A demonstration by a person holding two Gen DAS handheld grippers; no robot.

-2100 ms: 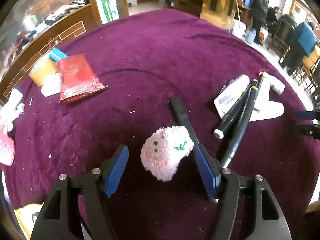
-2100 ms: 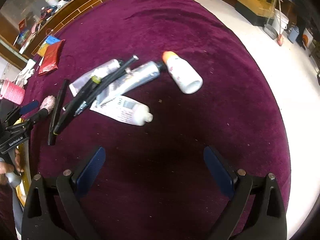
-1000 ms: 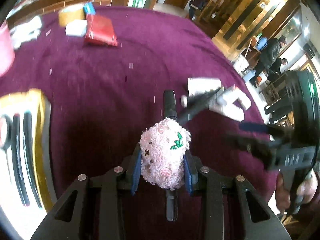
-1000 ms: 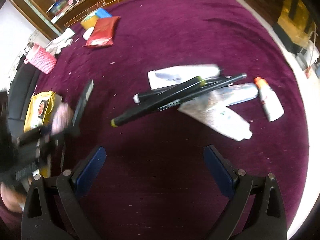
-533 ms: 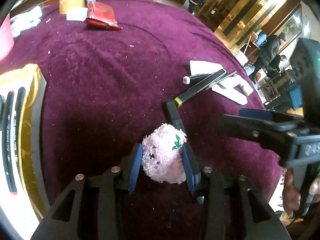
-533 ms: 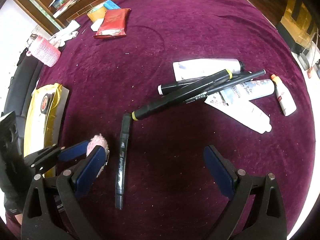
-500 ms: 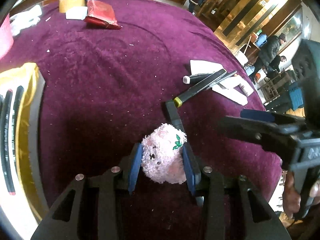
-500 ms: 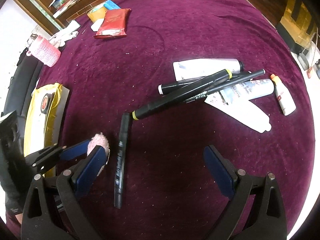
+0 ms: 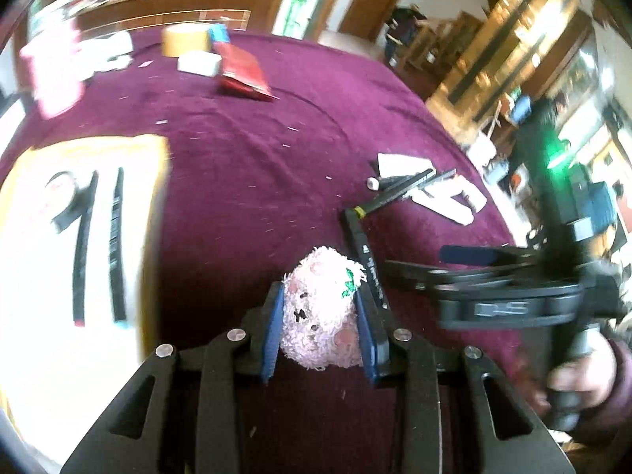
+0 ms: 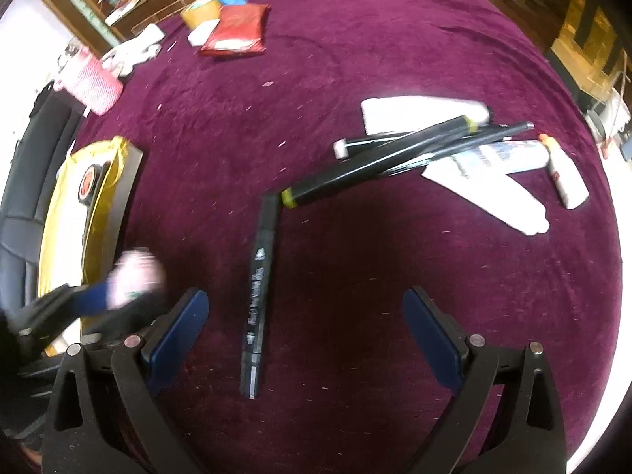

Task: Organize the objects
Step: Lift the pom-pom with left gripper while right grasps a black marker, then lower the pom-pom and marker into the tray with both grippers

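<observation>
A fluffy pink plush [image 9: 322, 308] with a green mark sits between the blue pads of my left gripper [image 9: 318, 296], whose jaws are closing on it just above the purple cloth. The right wrist view shows the plush blurred [image 10: 134, 276] at the left. My right gripper [image 10: 304, 300] stands open over a black marker [image 10: 258, 288] that lies on the cloth between its fingers, untouched. To the left is a yellow-rimmed tray [image 9: 156, 181] with black pens inside. A heap of black pens [image 10: 395, 158] and white tubes [image 10: 418, 114] lies further off.
A red packet [image 10: 237, 31], a tape roll [image 10: 201, 12] and a pink cup [image 10: 94, 87] sit at the far left of the round table. A small orange-capped bottle [image 10: 565, 181] lies near the right edge. A hand [image 9: 572, 379] holds the right gripper.
My left gripper has carried the plush to the left, so the yellow tray looms larger. The right gripper has drifted closer over the lone black marker.
</observation>
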